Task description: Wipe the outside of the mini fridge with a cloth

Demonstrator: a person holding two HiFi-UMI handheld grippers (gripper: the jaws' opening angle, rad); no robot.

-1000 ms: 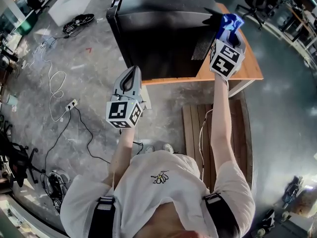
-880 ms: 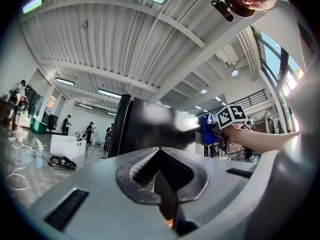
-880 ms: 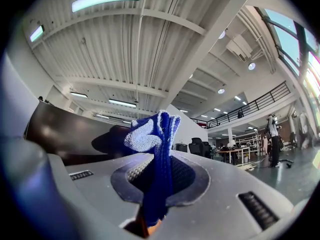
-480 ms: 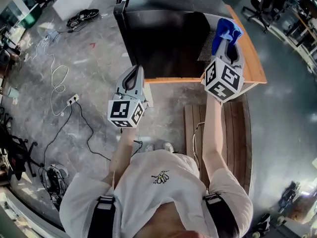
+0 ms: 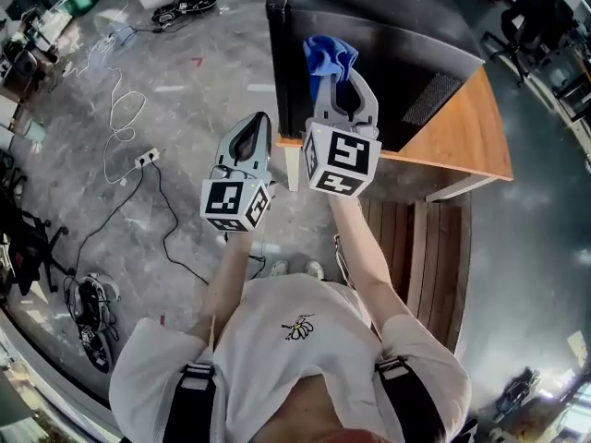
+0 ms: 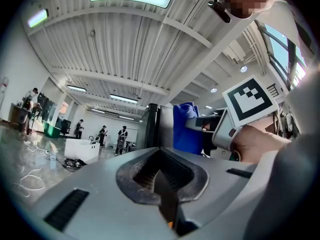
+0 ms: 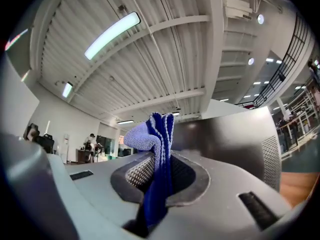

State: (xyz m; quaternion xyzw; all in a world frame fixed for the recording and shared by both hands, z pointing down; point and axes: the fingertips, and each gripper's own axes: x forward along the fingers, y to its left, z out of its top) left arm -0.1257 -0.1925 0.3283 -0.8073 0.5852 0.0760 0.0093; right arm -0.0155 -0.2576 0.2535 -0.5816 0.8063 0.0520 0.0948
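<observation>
The black mini fridge [image 5: 388, 26] stands on a wooden table [image 5: 462, 146]. My right gripper [image 5: 340, 83] is shut on a blue cloth [image 5: 328, 55], which it holds against the fridge's near left corner. In the right gripper view the cloth [image 7: 157, 149] sticks up from between the closed jaws, and the dark fridge wall [image 7: 235, 139] lies just beyond. My left gripper [image 5: 251, 132] hangs left of the fridge over the floor, shut with nothing in it. In the left gripper view the cloth [image 6: 186, 129] and the fridge edge [image 6: 162, 126] are ahead to the right.
Cables and a power strip [image 5: 146, 158] lie on the concrete floor at the left. A slatted wooden platform [image 5: 416, 247] sits below the table. Office chairs [image 5: 545, 7] stand at the upper right. Several people [image 6: 102, 134] stand far off in the hall.
My right gripper has carried the cloth from the fridge's right side leftward to its near left corner. The left gripper has hardly moved.
</observation>
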